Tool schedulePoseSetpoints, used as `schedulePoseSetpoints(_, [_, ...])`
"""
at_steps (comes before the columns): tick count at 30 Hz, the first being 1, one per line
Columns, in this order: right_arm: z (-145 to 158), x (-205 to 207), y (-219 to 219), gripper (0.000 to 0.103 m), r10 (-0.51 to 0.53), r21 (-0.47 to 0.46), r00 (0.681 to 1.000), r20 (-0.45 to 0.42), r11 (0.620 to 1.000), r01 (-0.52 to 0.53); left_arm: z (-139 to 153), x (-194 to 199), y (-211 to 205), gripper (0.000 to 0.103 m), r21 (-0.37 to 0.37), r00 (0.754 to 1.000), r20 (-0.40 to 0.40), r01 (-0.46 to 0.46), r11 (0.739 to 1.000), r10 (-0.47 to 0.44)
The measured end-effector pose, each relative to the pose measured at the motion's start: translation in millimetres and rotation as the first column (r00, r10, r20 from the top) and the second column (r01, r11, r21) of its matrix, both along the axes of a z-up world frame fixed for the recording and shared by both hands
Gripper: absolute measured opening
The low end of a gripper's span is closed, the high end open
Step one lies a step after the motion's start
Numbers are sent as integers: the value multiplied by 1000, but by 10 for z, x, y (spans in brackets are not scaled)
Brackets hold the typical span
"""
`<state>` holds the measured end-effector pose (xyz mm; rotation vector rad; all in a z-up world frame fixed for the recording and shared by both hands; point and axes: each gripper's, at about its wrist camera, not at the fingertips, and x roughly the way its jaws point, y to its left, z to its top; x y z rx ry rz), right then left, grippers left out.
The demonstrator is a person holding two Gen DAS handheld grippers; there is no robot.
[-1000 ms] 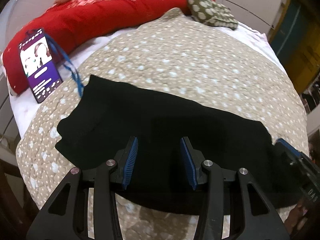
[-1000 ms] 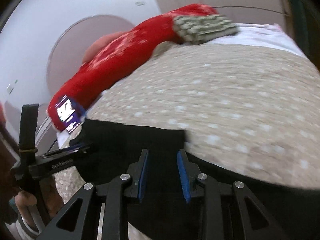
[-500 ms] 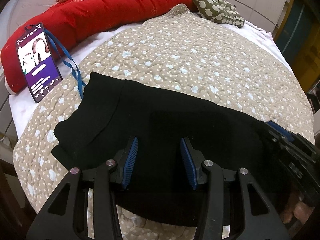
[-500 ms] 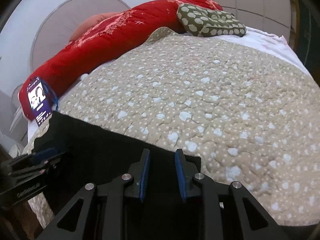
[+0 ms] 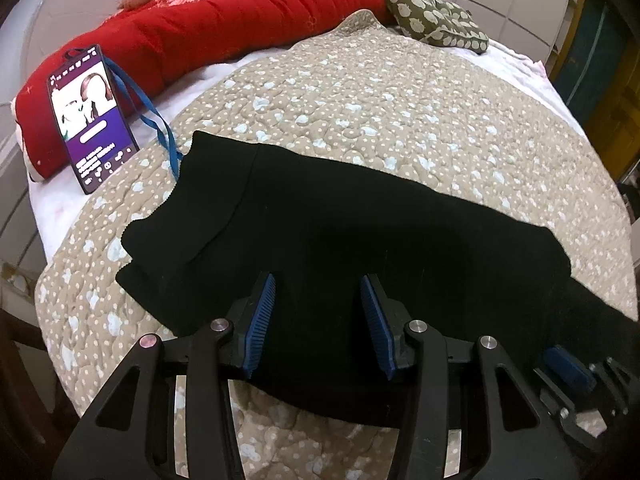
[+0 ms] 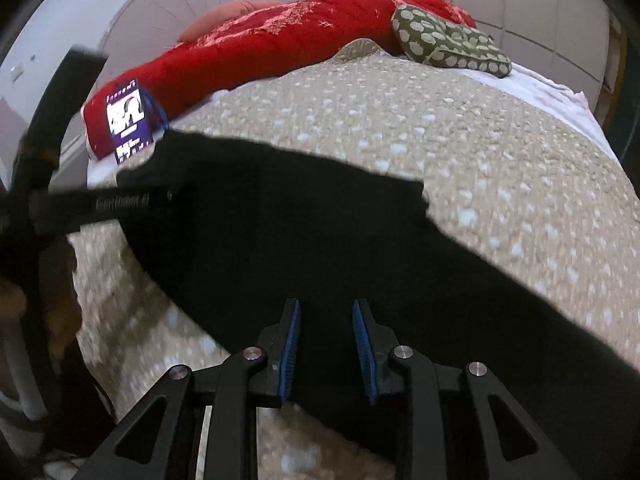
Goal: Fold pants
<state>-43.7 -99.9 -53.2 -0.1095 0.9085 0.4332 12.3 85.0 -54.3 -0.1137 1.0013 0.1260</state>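
- Hovering over black pants [image 5: 340,240] on a bed [image 5: 400,112], left tongs [image 5: 318,308] gape, empty.
- Right tongs [image 6: 325,332], just widened, empty over pants.

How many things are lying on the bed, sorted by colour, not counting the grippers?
Black: 1, the pants
Red: 1, the quilt
Beige spotted: 1, the bedspread
Green patterned: 1, the cushion
Purple-screened: 1, the phone
Blue: 1, the lanyard
Total: 6

Right view motion-blurred, pants [image 6: 304,240] cut off lower right — phone [image 6: 129,121] text unreadable
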Motion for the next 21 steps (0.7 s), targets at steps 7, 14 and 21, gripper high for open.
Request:
schedulePoseSetpoints(7, [147,-153,-264,26,-37,30,999,15,999,36,66,-99,-97,45,-9,1000,4,11,1000,-11])
schedulePoseSetpoints(14, [141,-122,-618,26,-146,40,989,11,989,145,158,-182,-251,45,-42,998,24,54,998,-53])
schedulePoseSetpoints(21, [33,-24,-793,26,-216,36,976,-4,976,216,136,-191,-427,45,-54,995,20,99,994,-98])
